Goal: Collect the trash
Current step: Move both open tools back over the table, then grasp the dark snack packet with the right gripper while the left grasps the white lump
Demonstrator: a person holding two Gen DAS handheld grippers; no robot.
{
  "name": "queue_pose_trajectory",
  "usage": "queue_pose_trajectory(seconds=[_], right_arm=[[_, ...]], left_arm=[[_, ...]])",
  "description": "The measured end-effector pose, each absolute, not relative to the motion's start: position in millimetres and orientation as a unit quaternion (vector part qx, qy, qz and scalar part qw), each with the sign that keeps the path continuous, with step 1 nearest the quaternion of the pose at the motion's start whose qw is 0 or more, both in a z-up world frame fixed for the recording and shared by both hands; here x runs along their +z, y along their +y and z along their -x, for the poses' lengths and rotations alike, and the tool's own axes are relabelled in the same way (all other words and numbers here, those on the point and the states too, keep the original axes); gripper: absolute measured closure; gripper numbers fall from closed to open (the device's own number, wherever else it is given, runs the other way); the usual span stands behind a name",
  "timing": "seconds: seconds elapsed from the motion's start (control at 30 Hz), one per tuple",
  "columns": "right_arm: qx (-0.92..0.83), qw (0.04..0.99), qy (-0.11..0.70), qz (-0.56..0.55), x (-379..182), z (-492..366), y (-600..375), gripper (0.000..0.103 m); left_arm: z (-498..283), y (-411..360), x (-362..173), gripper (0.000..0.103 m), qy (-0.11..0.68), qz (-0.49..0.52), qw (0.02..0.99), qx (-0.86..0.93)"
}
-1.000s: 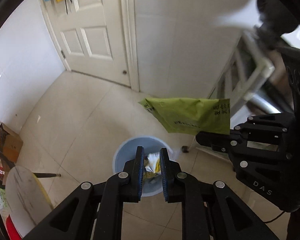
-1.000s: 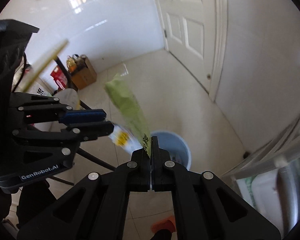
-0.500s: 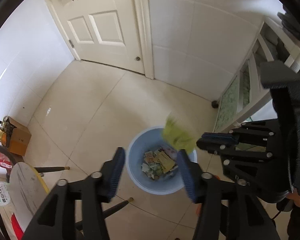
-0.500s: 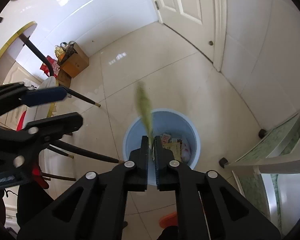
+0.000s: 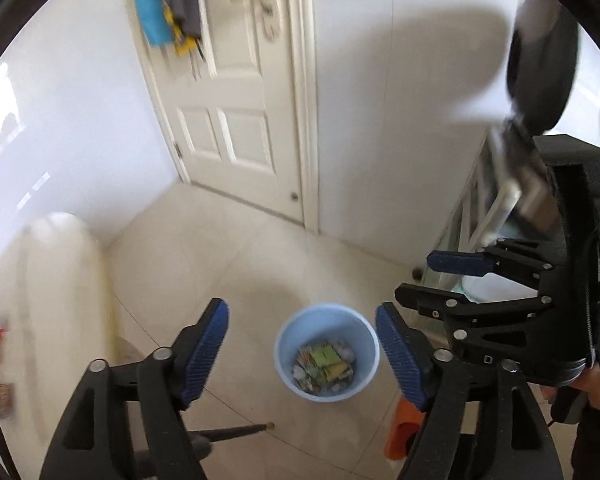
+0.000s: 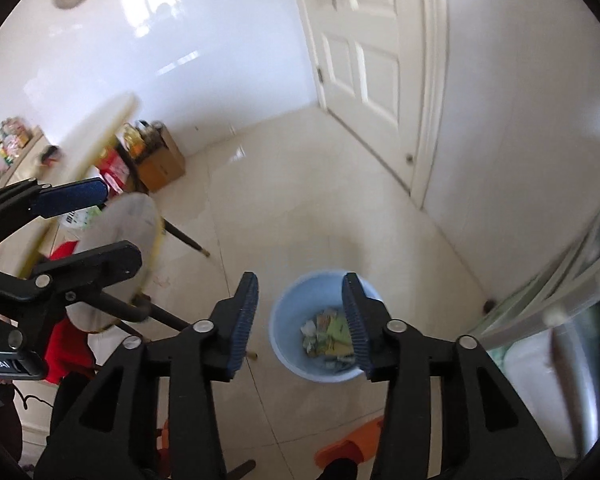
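A light blue trash bin (image 5: 327,352) stands on the tiled floor below both grippers; it also shows in the right wrist view (image 6: 320,336). Green and yellow wrappers (image 5: 326,362) and crumpled paper lie inside it, also seen in the right wrist view (image 6: 332,336). My left gripper (image 5: 302,350) is open and empty, high above the bin. My right gripper (image 6: 300,322) is open and empty, also above the bin. The right gripper shows at the right of the left wrist view (image 5: 444,280); the left gripper shows at the left of the right wrist view (image 6: 84,224).
A white door (image 5: 236,92) stands closed behind the bin. A round table (image 6: 112,252) with dark legs is at the left, with a cardboard box (image 6: 160,160) beyond it. A white shelf unit (image 6: 560,288) is at the right. An orange object (image 5: 402,430) lies on the floor.
My right gripper has opened and let go of the green wrapper, which now lies in the bin. My left gripper opened earlier and dropped its wrapper. Both grippers have lifted up.
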State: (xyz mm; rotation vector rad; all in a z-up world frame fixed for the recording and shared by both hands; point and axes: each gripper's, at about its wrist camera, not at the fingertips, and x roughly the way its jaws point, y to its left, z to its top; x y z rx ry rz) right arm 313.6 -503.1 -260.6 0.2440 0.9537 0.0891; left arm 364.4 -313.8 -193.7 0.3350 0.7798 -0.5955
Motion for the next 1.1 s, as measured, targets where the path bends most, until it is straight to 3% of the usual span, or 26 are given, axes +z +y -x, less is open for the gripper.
queue_pose_trajectory(seconds=[0.13, 0.2, 0.3, 0.53, 0.63, 0.87, 1.1], right_arm=[[0.061, 0.901, 0.418, -0.098, -197.7, -299.8, -464.0, 0.054], [0.075, 0.911, 0.395, -0.086, -167.2, -293.0, -436.3, 0.052], [0.091, 0.92, 0.374, -0.072, -139.7, -287.6, -399.7, 0.037], [0.156, 0.922, 0.355, -0.015, -95.1, -303.4, -287.7, 0.036], [0.179, 0.916, 0.36, 0.001, -98.9, -320.5, -251.1, 0.025], [0.238, 0.883, 0.4, 0.058, -130.3, -366.2, -153.6, 0.025], [0.277, 0.851, 0.433, 0.102, -174.0, -419.0, -95.2, 0.025]], left_arm=[[-327.2, -259.3, -151.2, 0.022, 0.329, -0.137, 0.896, -0.265], [-305.8, -232.5, -135.1, 0.015, 0.314, -0.128, 0.906, -0.254], [-279.0, -184.1, -119.3, 0.008, 0.292, -0.118, 0.922, -0.226], [-215.3, -71.3, -105.1, 0.001, 0.271, -0.074, 0.947, -0.155], [-195.3, -34.2, -103.7, 0.001, 0.273, -0.058, 0.952, -0.125], [-187.0, 58.1, -105.7, 0.001, 0.301, -0.027, 0.951, -0.065], [-224.7, 102.6, -105.9, 0.001, 0.331, -0.015, 0.943, -0.039]])
